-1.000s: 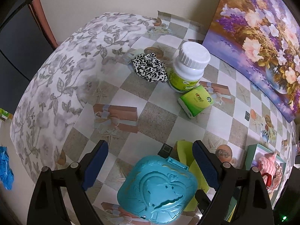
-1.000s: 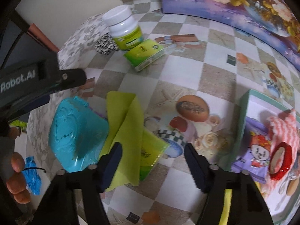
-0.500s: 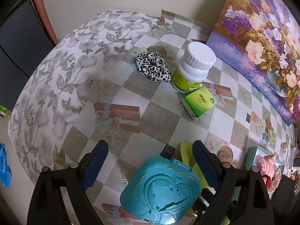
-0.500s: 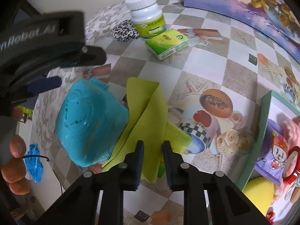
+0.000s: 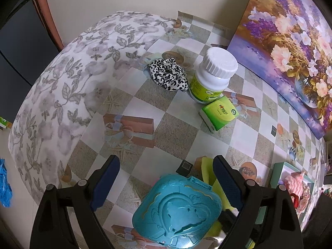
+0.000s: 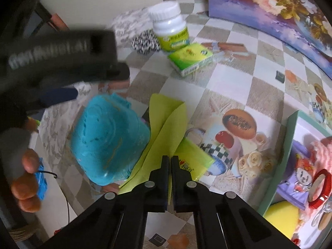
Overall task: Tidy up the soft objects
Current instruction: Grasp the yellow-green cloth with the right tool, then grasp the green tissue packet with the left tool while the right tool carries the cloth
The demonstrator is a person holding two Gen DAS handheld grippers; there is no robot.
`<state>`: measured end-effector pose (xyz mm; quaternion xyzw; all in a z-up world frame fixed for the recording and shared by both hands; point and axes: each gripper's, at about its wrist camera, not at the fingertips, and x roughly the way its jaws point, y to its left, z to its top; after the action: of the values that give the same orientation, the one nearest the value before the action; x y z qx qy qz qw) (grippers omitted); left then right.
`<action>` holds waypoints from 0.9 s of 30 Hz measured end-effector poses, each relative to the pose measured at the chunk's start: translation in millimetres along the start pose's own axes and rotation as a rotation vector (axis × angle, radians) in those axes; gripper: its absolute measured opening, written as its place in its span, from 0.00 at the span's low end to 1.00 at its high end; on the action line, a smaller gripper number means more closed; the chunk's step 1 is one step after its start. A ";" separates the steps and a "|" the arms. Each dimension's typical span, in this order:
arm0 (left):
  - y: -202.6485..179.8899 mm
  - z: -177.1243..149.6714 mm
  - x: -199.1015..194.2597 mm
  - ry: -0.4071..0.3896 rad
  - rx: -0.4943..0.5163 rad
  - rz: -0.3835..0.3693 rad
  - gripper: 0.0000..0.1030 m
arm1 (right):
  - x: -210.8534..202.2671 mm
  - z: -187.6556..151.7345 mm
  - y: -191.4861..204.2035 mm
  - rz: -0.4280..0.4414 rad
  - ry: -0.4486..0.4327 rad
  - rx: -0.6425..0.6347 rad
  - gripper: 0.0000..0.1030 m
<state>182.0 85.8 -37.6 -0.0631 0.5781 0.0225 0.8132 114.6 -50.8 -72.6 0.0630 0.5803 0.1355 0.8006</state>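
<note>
- The counter (image 5: 178, 132) wears a glossy checked oilcloth printed with gift boxes and fruit; a grey leaf-patterned cloth (image 5: 62, 87) covers its far side, and a flower painting (image 5: 290, 47) leans on the pale wall.
- Right tongs (image 6: 170, 161) are pressed together, pinching the near edge of a thin lime-green cloth (image 6: 166, 128). It is limp and folded into long creased panels, so an edge pinch looks like the sensible way to lift it.
- The cloth lies mid-counter, partly tucked under a hard turquoise plastic case (image 6: 108, 143) embossed with a heart, and over a glossy yellow-green packet (image 6: 193, 159).
- Left tongs (image 5: 166, 178) hang spread wide above and around that case without touching it, probably placed to steady it or clear it off the cloth.
- A teal-rimmed tray (image 6: 290, 145) at the right already holds a pink knitted piece (image 6: 319, 151) and a yellow sponge (image 6: 280, 217), so it seems to be where soft things go.
- Further back: a black-and-white ruffled scrunchie (image 5: 168, 74), soft and not yet sorted, just beside a rigid white-capped bottle (image 5: 213, 76) and a green tissue pack (image 5: 220, 114).
</note>
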 end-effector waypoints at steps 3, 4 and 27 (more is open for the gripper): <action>-0.6 -0.2 -1.6 -0.004 0.000 -0.001 0.89 | -15.8 4.9 -7.9 0.017 -0.043 0.021 0.02; -0.9 -0.4 -2.3 -0.005 0.000 -0.003 0.89 | -21.5 6.2 -10.7 0.023 -0.058 0.029 0.02; -56.3 -10.5 -21.0 -0.033 0.170 -0.039 0.89 | -178.5 -6.4 -109.4 -0.009 -0.431 0.295 0.02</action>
<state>171.4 29.4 -16.9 -0.0046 0.5632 -0.0413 0.8253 72.6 -207.4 59.9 0.2038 0.4103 0.0292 0.8884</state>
